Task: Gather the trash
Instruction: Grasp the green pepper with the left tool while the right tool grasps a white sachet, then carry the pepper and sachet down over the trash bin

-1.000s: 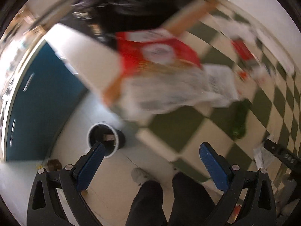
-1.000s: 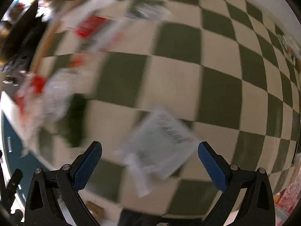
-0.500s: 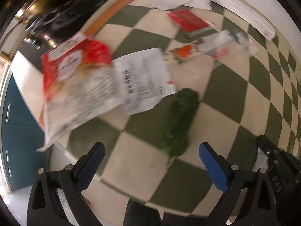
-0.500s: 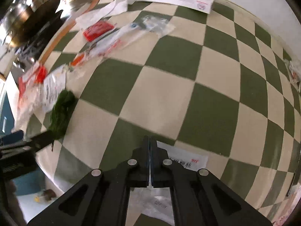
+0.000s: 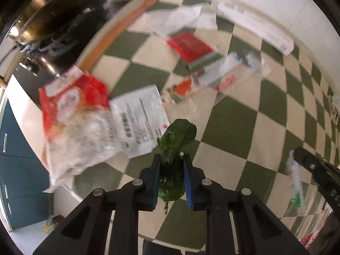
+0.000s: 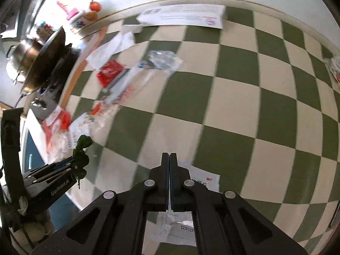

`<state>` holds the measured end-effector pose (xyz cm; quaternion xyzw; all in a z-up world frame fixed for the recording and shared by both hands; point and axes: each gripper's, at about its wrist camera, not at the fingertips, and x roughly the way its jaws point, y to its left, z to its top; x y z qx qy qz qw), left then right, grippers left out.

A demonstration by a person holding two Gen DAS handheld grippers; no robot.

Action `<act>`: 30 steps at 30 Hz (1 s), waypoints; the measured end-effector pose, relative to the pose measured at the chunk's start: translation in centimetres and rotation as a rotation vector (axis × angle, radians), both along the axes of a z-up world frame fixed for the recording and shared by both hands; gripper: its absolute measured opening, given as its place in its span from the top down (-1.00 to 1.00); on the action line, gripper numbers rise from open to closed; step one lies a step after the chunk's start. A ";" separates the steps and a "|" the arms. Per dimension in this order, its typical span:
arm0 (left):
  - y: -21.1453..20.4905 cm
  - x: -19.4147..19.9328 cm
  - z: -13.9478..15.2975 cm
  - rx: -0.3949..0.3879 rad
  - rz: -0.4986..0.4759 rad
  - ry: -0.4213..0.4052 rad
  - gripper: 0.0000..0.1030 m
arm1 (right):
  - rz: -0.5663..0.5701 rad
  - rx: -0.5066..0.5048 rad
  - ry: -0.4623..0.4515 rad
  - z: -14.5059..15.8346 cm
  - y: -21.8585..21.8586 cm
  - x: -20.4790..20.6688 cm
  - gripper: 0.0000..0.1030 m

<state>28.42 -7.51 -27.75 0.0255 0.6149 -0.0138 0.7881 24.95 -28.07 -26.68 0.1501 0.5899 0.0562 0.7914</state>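
Observation:
My left gripper [image 5: 171, 159] is shut on a crumpled green wrapper [image 5: 177, 137] above the green-and-cream checkered tabletop [image 5: 244, 127]; it also shows in the right wrist view [image 6: 81, 148]. My right gripper [image 6: 169, 159] is shut on a white printed plastic bag [image 6: 187, 227] that hangs under its fingers. In the left wrist view that bag [image 5: 295, 182] dangles from the right gripper [image 5: 297, 153] at the right edge.
Other trash lies on the table: a red-and-clear snack bag [image 5: 74, 114], a white printed sheet [image 5: 140, 116], a red packet [image 5: 189, 45], clear wrappers [image 5: 225, 74], a long white box [image 5: 255, 28] by the wall. A stove with pans [image 6: 38, 63] stands left.
My left gripper has closed on the green wrapper and lifted it off the table. My right gripper stays shut on the white bag and has risen slightly.

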 end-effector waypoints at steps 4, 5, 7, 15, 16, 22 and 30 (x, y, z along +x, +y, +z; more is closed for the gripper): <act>3.3 -1.3 4.3 -0.026 0.034 -0.089 0.68 | 0.079 0.014 -0.039 1.9 3.8 1.1 1.00; 4.3 -1.8 5.5 -0.040 0.052 -0.111 0.68 | 0.096 0.016 -0.050 2.5 4.6 1.2 1.00; 7.3 -3.1 7.0 -0.066 0.094 -0.151 0.68 | 0.143 0.030 -0.075 3.9 7.0 1.3 1.00; 21.2 -7.3 9.1 -0.089 0.323 -0.212 0.68 | 0.319 0.101 -0.124 7.2 19.8 0.7 1.00; 23.6 -8.3 8.9 -0.078 0.368 -0.210 0.68 | 0.338 0.099 -0.126 7.3 21.3 0.4 1.00; 31.4 -11.5 6.8 -0.071 0.525 -0.167 0.68 | 0.206 0.057 -0.116 7.3 21.5 -0.5 1.00; 25.7 -8.4 4.1 -0.154 0.449 -0.120 0.68 | -0.108 -0.101 0.090 1.3 12.4 0.4 -0.06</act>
